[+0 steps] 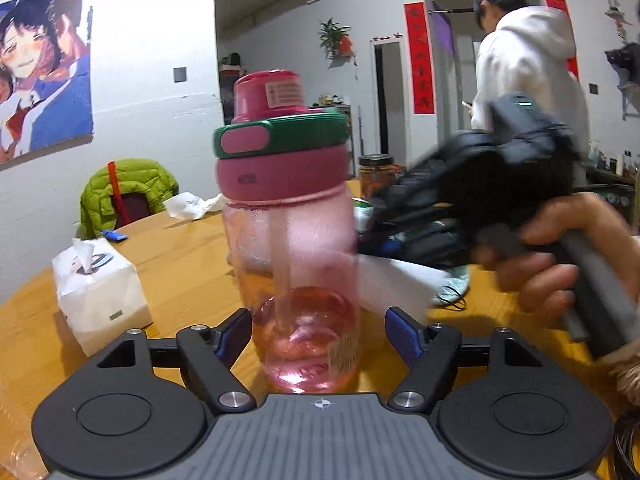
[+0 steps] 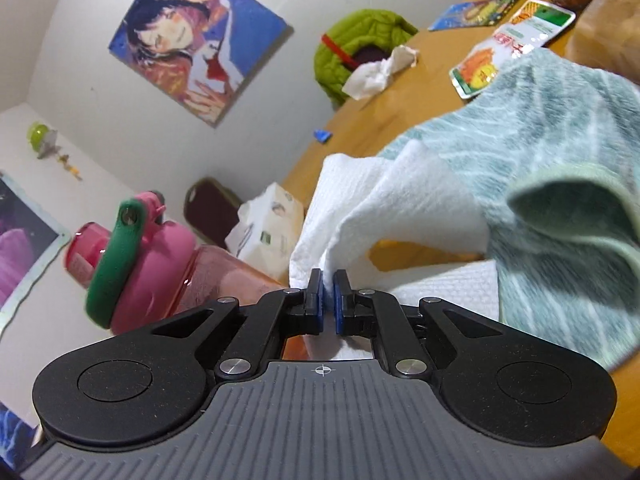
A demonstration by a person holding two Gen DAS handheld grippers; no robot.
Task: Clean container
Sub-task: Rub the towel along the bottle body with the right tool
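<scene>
A pink see-through bottle [image 1: 304, 280] with a pink and green lid [image 1: 280, 140] stands upright on the wooden table [image 1: 188, 264]. My left gripper [image 1: 320, 336] is open around its base; the left pad sits at the bottle's wall and the right pad stands clear of it. My right gripper [image 2: 328, 296] is shut on a white paper towel [image 2: 360, 216]. In the left wrist view the right gripper [image 1: 364, 236] is blurred, coming in from the right beside the bottle with the paper towel [image 1: 396, 284] hanging under it. In the right wrist view the bottle [image 2: 224, 276] lies at the lower left.
A teal towel [image 2: 560, 200] lies on the table right of the paper towel. A tissue pack [image 1: 100, 292] sits left of the bottle. Snack packets [image 2: 500, 52], a jar [image 1: 376, 176] and crumpled tissue [image 2: 380, 72] lie farther back. A person in a white hoodie [image 1: 528, 64] stands behind.
</scene>
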